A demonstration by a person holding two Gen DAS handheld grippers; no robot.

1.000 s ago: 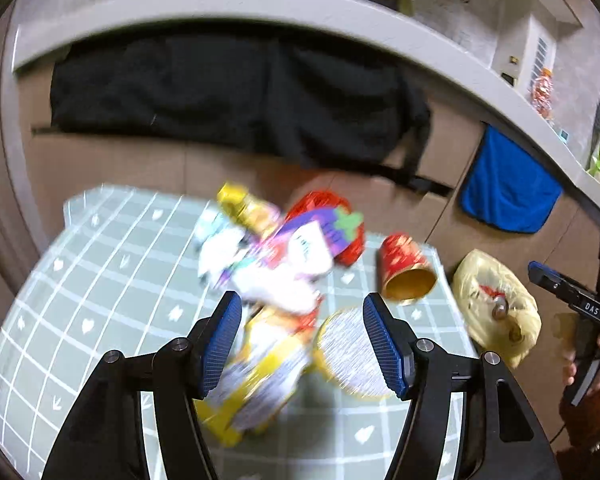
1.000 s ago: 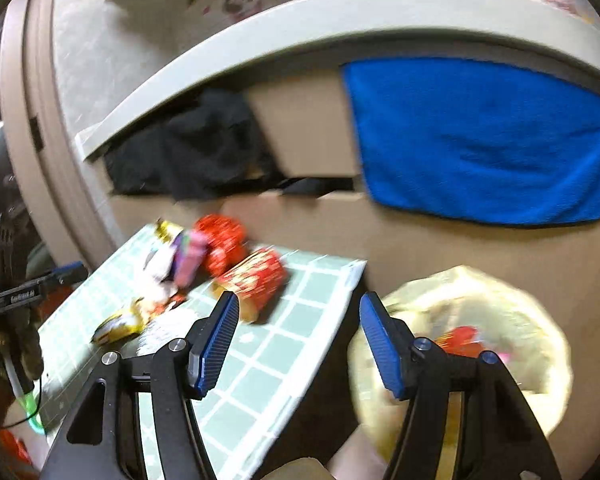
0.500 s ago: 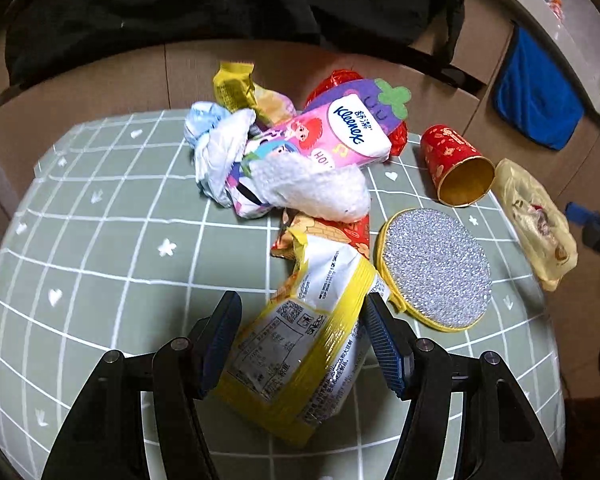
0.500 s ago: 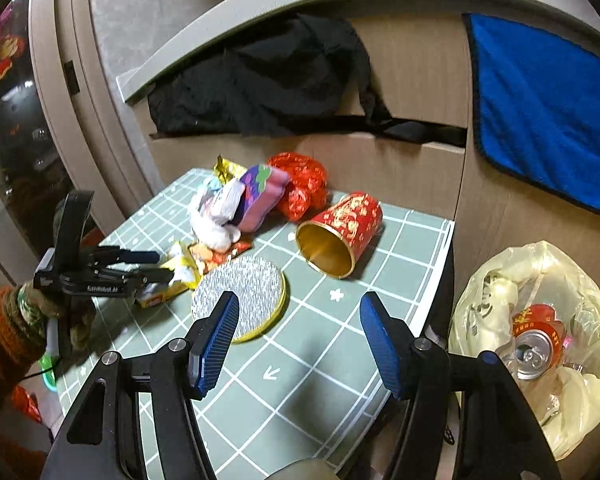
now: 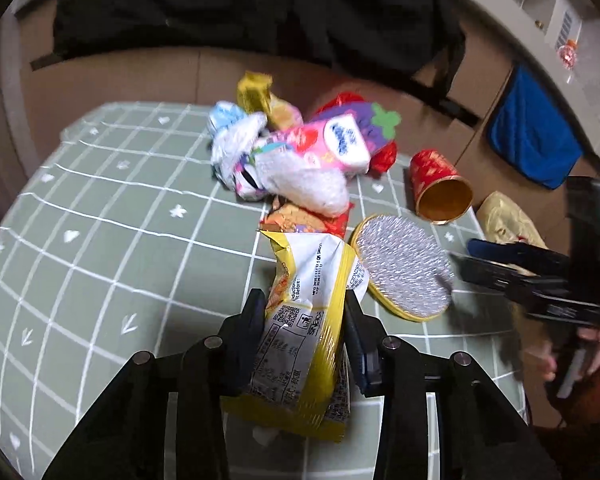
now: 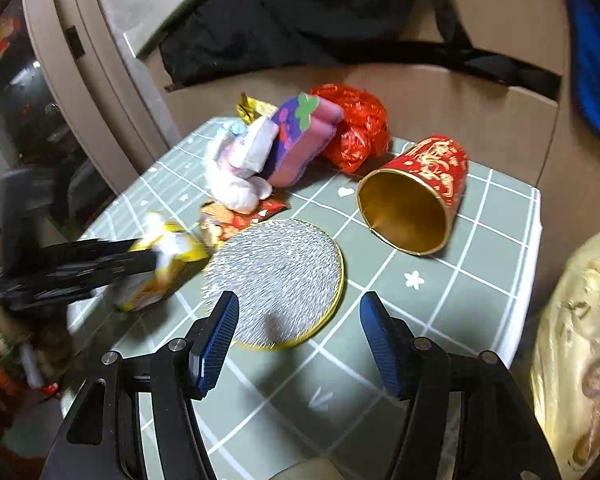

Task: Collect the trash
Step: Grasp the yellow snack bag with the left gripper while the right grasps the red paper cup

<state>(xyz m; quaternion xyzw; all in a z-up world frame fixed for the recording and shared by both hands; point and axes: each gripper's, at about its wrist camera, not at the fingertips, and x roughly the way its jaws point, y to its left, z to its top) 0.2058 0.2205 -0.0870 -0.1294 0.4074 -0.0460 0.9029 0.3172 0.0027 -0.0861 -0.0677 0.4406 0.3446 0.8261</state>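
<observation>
My left gripper (image 5: 304,320) is shut on a yellow and white snack wrapper (image 5: 304,312) lying on the green checked table (image 5: 100,240); it also shows in the right wrist view (image 6: 168,256). My right gripper (image 6: 296,332) is open and empty, just above a round silver lid with a gold rim (image 6: 276,280), also in the left wrist view (image 5: 404,268). A red and gold paper cup (image 6: 416,196) lies on its side beyond it. A yellow trash bag (image 6: 576,340) hangs past the table's right edge.
A pile of trash sits at the table's far side: a pink and purple tissue pack (image 5: 332,144), white crumpled tissue (image 5: 300,184), a red foil wrapper (image 6: 356,124), a gold wrapper (image 5: 256,92). Black cloth (image 5: 220,12) and a blue towel (image 5: 532,140) hang on the counter behind.
My left gripper has closed on the yellow wrapper. My right gripper has moved in over the table towards the silver lid.
</observation>
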